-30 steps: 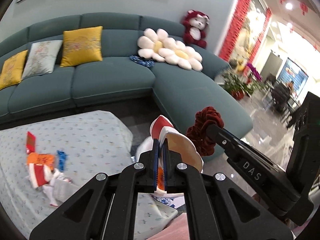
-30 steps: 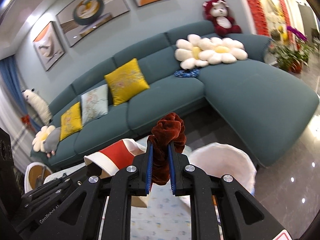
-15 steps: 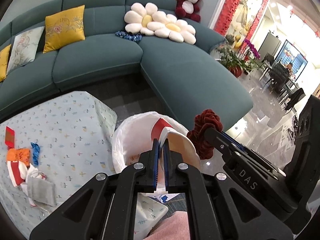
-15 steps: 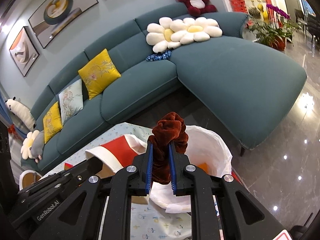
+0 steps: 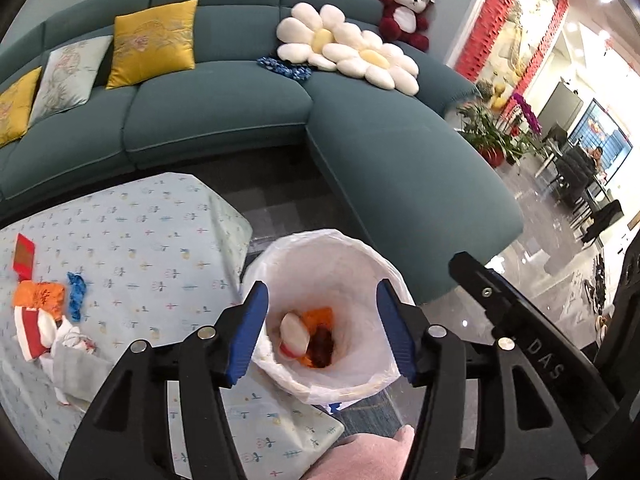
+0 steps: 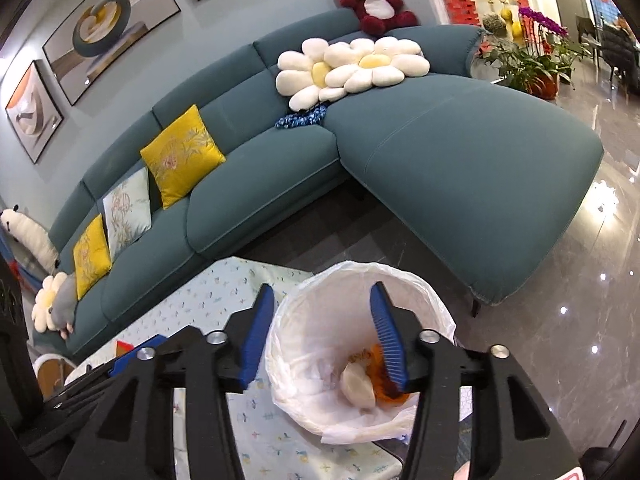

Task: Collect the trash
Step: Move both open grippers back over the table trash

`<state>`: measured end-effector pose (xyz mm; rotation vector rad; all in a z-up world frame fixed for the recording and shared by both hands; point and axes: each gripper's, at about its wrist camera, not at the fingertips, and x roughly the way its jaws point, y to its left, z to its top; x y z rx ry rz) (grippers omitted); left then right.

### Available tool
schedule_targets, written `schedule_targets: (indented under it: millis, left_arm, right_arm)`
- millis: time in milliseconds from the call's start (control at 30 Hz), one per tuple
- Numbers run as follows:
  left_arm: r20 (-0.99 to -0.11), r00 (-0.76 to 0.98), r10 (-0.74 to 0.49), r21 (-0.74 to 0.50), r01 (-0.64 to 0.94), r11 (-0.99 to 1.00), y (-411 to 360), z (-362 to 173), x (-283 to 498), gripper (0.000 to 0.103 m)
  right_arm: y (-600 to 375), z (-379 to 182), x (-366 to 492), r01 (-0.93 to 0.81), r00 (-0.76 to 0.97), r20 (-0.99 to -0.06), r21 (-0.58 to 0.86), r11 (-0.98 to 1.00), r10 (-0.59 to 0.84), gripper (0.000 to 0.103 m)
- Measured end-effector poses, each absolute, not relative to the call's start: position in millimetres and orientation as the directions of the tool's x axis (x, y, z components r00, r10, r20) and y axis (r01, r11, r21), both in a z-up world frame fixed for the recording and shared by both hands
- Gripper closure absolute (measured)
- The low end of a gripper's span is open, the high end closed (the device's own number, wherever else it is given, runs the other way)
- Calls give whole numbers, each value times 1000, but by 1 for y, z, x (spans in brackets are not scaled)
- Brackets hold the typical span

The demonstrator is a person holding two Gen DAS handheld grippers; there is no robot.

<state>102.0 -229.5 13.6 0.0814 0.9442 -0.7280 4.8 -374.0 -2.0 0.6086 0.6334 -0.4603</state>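
A trash bin lined with a white bag [image 5: 344, 256] stands beside the table; it also shows in the right wrist view [image 6: 320, 296]. Inside lie a red-and-white paper cup [image 5: 294, 336], a dark red scrunchie [image 5: 320, 346] and orange wrapping [image 5: 320, 316]; the cup [image 6: 358, 386] and the orange wrapping [image 6: 376, 360] show in the right view too. My left gripper [image 5: 322, 330] is open and empty above the bin. My right gripper [image 6: 322, 340] is open and empty above it too. More trash [image 5: 44, 320] lies on the table at the left: orange, red and blue scraps and a grey pouch.
The table has a light patterned cloth [image 5: 152, 248]. A teal corner sofa [image 5: 400, 160] with cushions and a plush bear stands behind. Glossy floor [image 6: 580, 320] lies to the right of the bin. Potted plants [image 5: 488, 132] stand far right.
Both grippers have opened over the bin. The paper cup dropped from the left one and the scrunchie from the right one; both now lie inside the bag.
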Motion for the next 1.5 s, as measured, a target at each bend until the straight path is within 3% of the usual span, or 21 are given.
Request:
schedule_targets:
  millis: [233,500,733,1167,1500]
  left_arm:
    - [-740,439,-510,-218,560,799,-180,26,102,40]
    - [-717,506,-479,-238,469,851,-105,38,114,37]
    - [-712,566,-416,-239,362,901,-30,36,123,25]
    - [-788,562,-252,-189,168,967,100,-17,137,24]
    - [-842,502,-198,-188,71,980,160,-65,146,24]
  right_arm:
    - [-334,18,11,521,740,-643,364,772,-197,50]
    - [-265,40,29,423,770,-621,324,846,-147,40]
    - [-208,40,41,350,769,-634,311,884,-81,37]
    - [-91,-13,78,235,673,-737,296,926,65,33]
    - [-27,-70,116,190,565,-818,258,947,109,33]
